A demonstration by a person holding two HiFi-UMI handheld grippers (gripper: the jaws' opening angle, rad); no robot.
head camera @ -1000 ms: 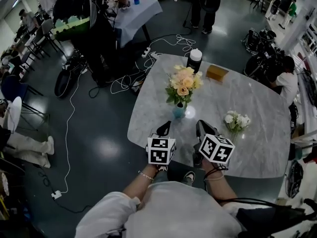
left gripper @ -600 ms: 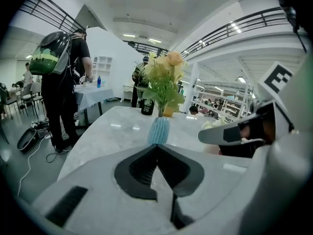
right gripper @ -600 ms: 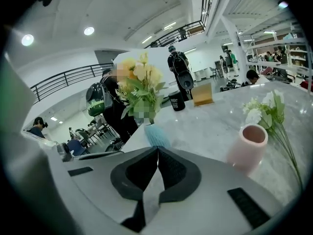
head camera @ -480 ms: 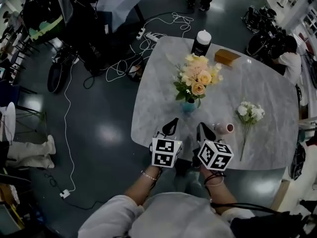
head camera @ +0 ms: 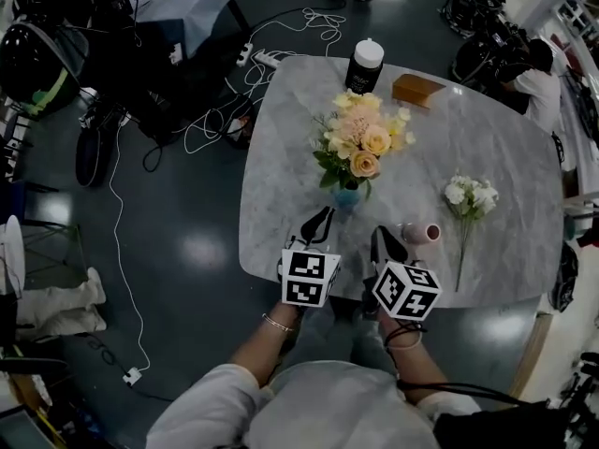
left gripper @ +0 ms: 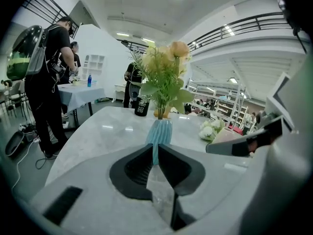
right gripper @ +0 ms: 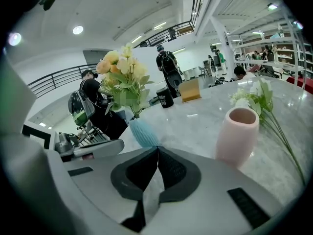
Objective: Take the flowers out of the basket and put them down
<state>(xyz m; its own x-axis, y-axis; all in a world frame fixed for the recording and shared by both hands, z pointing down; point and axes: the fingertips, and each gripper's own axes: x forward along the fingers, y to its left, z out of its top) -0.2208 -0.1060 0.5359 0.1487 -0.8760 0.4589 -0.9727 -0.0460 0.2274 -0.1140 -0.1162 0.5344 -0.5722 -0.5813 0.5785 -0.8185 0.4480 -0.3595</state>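
Left gripper (left gripper: 155, 147) and right gripper (right gripper: 157, 149): jaws closed, empty. The bouquet (head camera: 360, 143) stands in a blue vase (head camera: 344, 199) near the surface's (head camera: 487, 124) near edge; only the head view shows the whole surface.

Read as a big open lab or data-collection hall, not a home: dark polished floor (head camera: 168, 213) with loose cables (head camera: 211, 129) and a power strip (head camera: 265, 59) far left of the marble table (head camera: 487, 138). Mezzanine railing (left gripper: 244, 23) ran overhead, with shelving racks (right gripper: 274, 43) far right. A person wearing a backpack rig (left gripper: 51, 77) stood at a cloth-covered table (left gripper: 78, 93).
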